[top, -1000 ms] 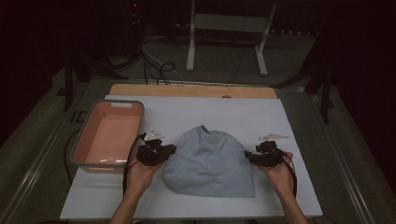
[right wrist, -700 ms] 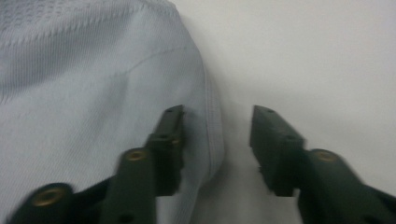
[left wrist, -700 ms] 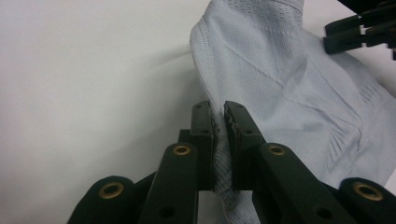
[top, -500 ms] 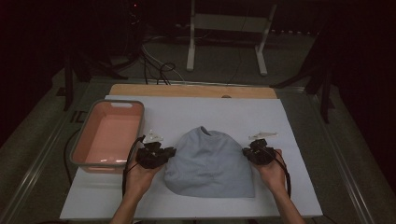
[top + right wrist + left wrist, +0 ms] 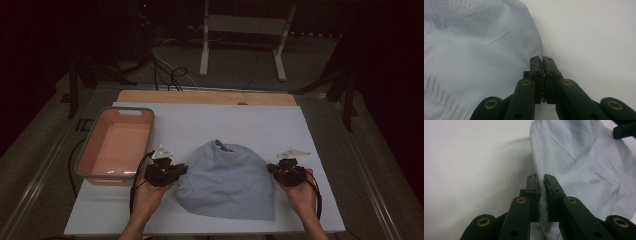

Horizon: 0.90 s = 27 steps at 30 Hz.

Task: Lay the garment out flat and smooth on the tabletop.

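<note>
I hold one claw in each hand at the white table (image 5: 310,135). The pale blue garment (image 5: 225,182) lies flat in the middle of it, between my two claws, and the pink tub (image 5: 116,145) stands to its left. My left claw (image 5: 176,171) is clamped on the left edge of the garment; I see the cloth pinched between its pads (image 5: 534,192). My right claw (image 5: 274,169) has just been closing and its jaws now meet at the right edge (image 5: 539,53), but I cannot tell if they catch any cloth.
</note>
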Each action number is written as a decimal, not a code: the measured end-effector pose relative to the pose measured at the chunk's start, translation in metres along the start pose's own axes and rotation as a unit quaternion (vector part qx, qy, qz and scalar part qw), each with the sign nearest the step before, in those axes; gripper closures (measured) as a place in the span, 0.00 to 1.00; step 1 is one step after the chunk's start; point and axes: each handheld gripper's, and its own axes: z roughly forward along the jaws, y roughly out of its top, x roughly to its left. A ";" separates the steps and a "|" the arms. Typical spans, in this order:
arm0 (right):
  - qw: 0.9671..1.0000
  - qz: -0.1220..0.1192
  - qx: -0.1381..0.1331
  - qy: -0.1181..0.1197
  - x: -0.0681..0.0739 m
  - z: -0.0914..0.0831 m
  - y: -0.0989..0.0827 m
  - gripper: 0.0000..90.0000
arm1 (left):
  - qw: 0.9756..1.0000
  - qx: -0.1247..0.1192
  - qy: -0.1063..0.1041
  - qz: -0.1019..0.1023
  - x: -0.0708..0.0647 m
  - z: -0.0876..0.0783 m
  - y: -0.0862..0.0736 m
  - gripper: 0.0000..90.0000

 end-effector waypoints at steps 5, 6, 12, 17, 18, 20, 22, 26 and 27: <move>1.000 -0.011 0.019 0.008 0.007 -0.003 -0.012 0.97 | 1.000 0.018 -0.006 0.000 -0.004 0.004 -0.015 0.93; 1.000 -0.012 0.022 0.011 0.008 -0.004 -0.013 0.97 | 1.000 0.020 -0.010 -0.002 -0.004 0.004 -0.017 0.93; 0.999 -0.015 0.030 0.014 0.008 -0.011 -0.021 0.97 | 0.999 0.030 -0.019 0.003 -0.010 0.005 -0.021 0.92; 0.999 -0.017 0.022 0.017 0.008 -0.012 -0.020 0.97 | 1.000 0.007 -0.019 -0.001 -0.010 0.004 -0.007 0.75; 1.000 -0.015 0.022 0.017 0.009 -0.012 -0.019 0.97 | 1.000 0.001 -0.018 -0.002 -0.010 0.005 -0.003 0.70; 1.000 -0.015 0.020 0.018 0.010 -0.011 -0.019 0.97 | 1.000 -0.007 -0.017 0.002 -0.011 0.007 0.006 0.64; 0.999 -0.018 0.018 0.019 0.010 -0.010 -0.019 0.97 | 1.000 -0.010 -0.016 0.003 -0.011 0.008 0.010 0.60; 1.000 -0.017 0.017 0.019 0.010 -0.010 -0.018 0.96 | 0.999 -0.027 -0.019 -0.008 -0.008 0.018 0.028 0.56; 1.000 -0.016 0.017 0.019 0.010 -0.010 -0.018 0.96 | 0.999 -0.029 -0.022 -0.011 -0.007 0.020 0.031 0.55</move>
